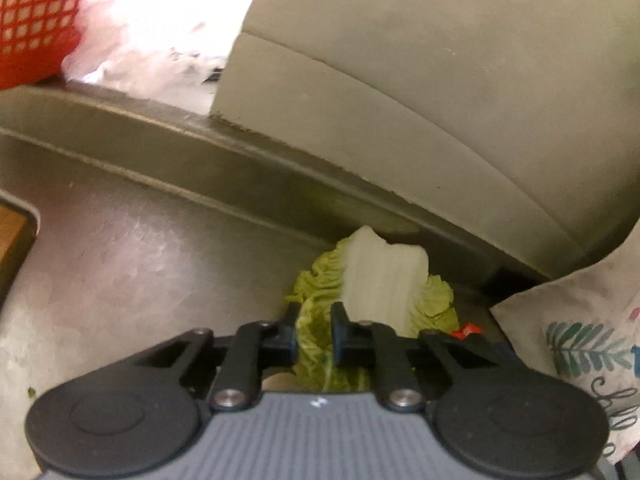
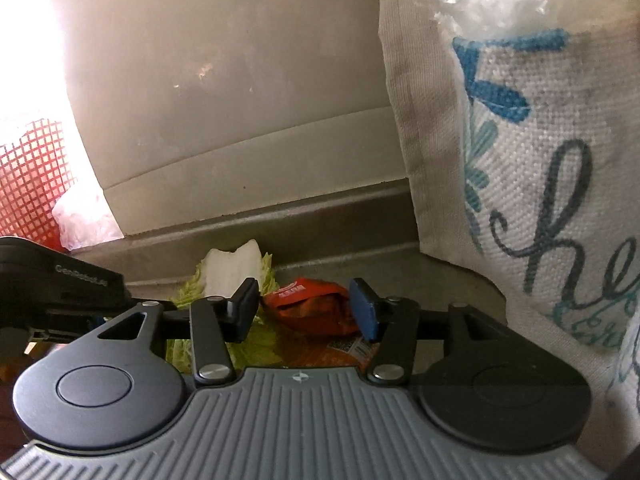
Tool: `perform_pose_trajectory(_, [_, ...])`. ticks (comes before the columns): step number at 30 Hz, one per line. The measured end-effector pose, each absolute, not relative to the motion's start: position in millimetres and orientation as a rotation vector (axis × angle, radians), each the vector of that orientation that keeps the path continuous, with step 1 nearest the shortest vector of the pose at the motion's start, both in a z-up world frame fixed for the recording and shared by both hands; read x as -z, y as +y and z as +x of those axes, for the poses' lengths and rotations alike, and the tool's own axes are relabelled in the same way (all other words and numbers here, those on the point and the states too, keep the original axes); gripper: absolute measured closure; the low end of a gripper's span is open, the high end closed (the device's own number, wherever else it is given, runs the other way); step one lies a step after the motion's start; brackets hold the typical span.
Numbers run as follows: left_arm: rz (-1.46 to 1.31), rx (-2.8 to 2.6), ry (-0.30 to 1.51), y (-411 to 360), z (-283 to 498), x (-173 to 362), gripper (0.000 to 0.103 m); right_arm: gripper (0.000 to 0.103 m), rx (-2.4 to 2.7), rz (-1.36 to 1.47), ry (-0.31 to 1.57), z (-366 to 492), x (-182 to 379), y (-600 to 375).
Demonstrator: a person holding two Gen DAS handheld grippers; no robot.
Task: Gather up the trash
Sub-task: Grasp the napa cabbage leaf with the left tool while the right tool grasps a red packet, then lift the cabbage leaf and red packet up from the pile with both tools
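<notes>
A dull steel counter (image 1: 132,264) runs up to a raised metal ledge, with a pale grey wall (image 1: 460,92) behind it and bright light flooding in at the far left, where a red mesh basket (image 1: 32,20) and a crumpled clear plastic bag (image 1: 132,60) sit. On the right stands a canvas bag (image 2: 520,160) printed with blue leaves and script lettering, crinkled clear plastic showing at its top.

The trash here lies close against the ledge: a cabbage leaf (image 1: 380,280), white rib and frilly green edges, and just beside it an orange-red snack wrapper (image 2: 316,308). Both are on the counter, so as far as these views show, the collecting is at an early stage — neither piece has reached a bag or bin, and where they should go cannot be told for sure, though the canvas bag is near.

The left gripper (image 1: 314,334) tilts down over the leaf, its jaws drawn in on the green frill at the leaf's near edge; the pads appear to pinch it, so I judge the leaf gripped but not lifted. The right gripper (image 2: 304,312) points more level, toward the ledge, its jaws standing apart on either side of the wrapper — the pads do not press on it. In the right wrist view the left tool's black body reaches in from the left edge, the two tools working side by side.
</notes>
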State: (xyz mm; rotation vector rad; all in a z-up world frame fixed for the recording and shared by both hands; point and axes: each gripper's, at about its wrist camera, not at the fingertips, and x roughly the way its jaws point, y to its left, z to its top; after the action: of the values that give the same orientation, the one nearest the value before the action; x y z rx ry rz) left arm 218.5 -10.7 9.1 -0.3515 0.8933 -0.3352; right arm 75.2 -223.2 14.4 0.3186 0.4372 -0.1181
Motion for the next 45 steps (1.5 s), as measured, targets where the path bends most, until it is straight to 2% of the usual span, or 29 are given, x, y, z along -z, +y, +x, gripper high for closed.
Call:
perform_pose_trajectory(1, [-0.363, 0.332, 0.894, -8.8, 217.2, -8.4, 0.093, 0.039, 0.118, 0.320, 0.438, 75.6, -14.8, -224.2])
perform_pose_trajectory(3, [-0.377, 0.336, 0.887, -7.3, 214.0, -8.5, 0.095, 0.048, 0.115, 0.326, 0.445, 77.5, -14.3, -225.4])
perform_pose_trajectory(5, [-0.387, 0.334, 0.880, -5.8, 209.3, -10.6, 0.096, 0.050, 0.113, 0.327, 0.449, 78.3, -14.9, -225.0])
perform_pose_trajectory(20, [-0.415, 0.228, 0.787, 62.7, 153.7, -53.3, 0.097, 0.053, 0.007, 0.320, 0.396, 70.1, -14.5, -213.2])
perform_pose_trajectory(29, [-0.413, 0.206, 0.805, 86.6, 135.0, -38.1, 0.096, 0.054, -0.066, 0.300, 0.403, 69.7, -16.6, -203.2])
perform_pose_trajectory(32, [-0.401, 0.224, 0.799, 84.1, 142.5, -32.3, 0.093, 0.053, -0.064, 0.302, 0.408, 69.9, -17.6, -202.9])
perform_pose_trajectory(35, [-0.388, 0.232, 0.809, 83.1, 144.7, -29.2, 0.079, 0.051, -0.067, 0.295, 0.416, 73.6, -17.6, -201.1])
perform_pose_trajectory(37, [-0.384, 0.234, 0.817, 81.9, 147.8, -26.7, 0.076, 0.050, -0.066, 0.291, 0.421, 75.5, -17.2, -199.7])
perform_pose_trajectory(40, [-0.358, 0.241, 0.810, 79.6, 145.3, -24.7, 0.077, 0.048, -0.063, 0.287, 0.431, 80.2, -16.4, -198.3])
perform_pose_trajectory(45, [-0.352, 0.231, 0.790, 82.7, 143.8, -23.1, 0.093, 0.052, -0.053, 0.284, 0.451, 89.0, -14.1, -196.1])
